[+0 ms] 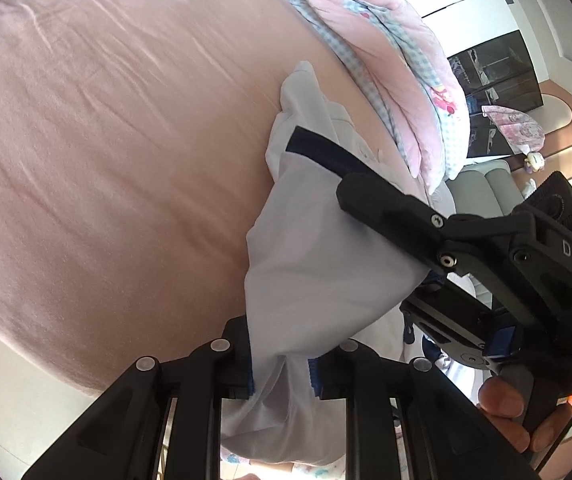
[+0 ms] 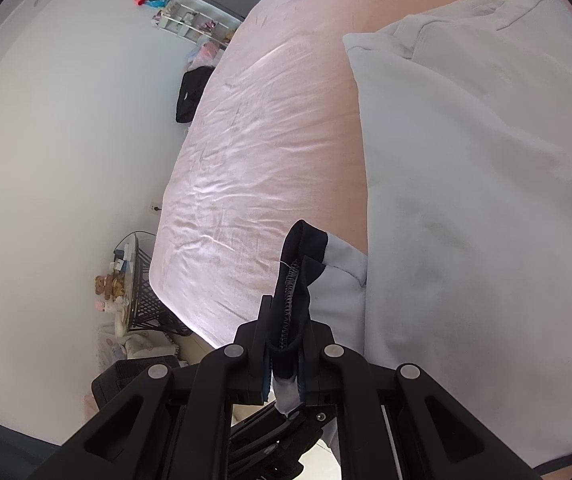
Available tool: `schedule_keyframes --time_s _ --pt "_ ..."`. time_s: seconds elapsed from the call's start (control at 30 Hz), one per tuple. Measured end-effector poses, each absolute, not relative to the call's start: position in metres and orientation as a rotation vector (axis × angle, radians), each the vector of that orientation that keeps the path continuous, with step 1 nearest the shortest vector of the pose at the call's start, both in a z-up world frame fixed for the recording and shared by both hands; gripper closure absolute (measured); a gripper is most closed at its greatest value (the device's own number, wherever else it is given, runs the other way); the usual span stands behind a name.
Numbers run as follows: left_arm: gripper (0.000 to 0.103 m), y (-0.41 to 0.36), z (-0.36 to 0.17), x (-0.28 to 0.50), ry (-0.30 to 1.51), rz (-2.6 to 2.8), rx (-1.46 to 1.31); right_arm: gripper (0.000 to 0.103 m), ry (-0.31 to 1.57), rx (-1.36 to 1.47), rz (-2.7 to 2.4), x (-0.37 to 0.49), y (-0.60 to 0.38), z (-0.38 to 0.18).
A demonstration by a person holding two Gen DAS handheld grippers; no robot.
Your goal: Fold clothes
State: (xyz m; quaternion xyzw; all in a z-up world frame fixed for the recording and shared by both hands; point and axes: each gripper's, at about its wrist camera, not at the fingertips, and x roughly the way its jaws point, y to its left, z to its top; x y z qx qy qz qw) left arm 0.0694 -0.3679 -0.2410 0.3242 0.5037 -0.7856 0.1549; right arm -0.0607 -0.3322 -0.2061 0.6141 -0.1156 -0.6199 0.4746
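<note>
Both hand-held grippers pinching the white shirt over the bed, about to lay it out

The left hand-held gripper (image 1: pixel 282 376) is clamped on a bunched fold of the white shirt (image 1: pixel 318 248), and the right hand-held gripper (image 2: pixel 284 364) is clenched on its navy trim (image 2: pixel 298 280), probably a cuff or hem. Holding two spots apart like that looks like a way to let the fabric hang and spread, so it can go flat on the pink bed sheet (image 1: pixel 106 140). The rest of the shirt already drapes onto the bed. A folded pink quilt (image 1: pixel 386 64) sits further back, well out of the way.
</note>
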Motion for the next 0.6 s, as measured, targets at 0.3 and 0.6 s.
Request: schedule_keyframes --time_s 0.3,0.6 --pt "0.086 -0.368 -0.253 0.044 1.377 -2.227 0.937 0.096 -0.276 1.516 -1.543 -0.059 -0.332 -0.206" --pt "0.097 -0.367 -0.249 0.059 1.207 -2.230 0.896 0.095 -0.252 1.548 -1.597 -0.062 -0.324 -0.213"
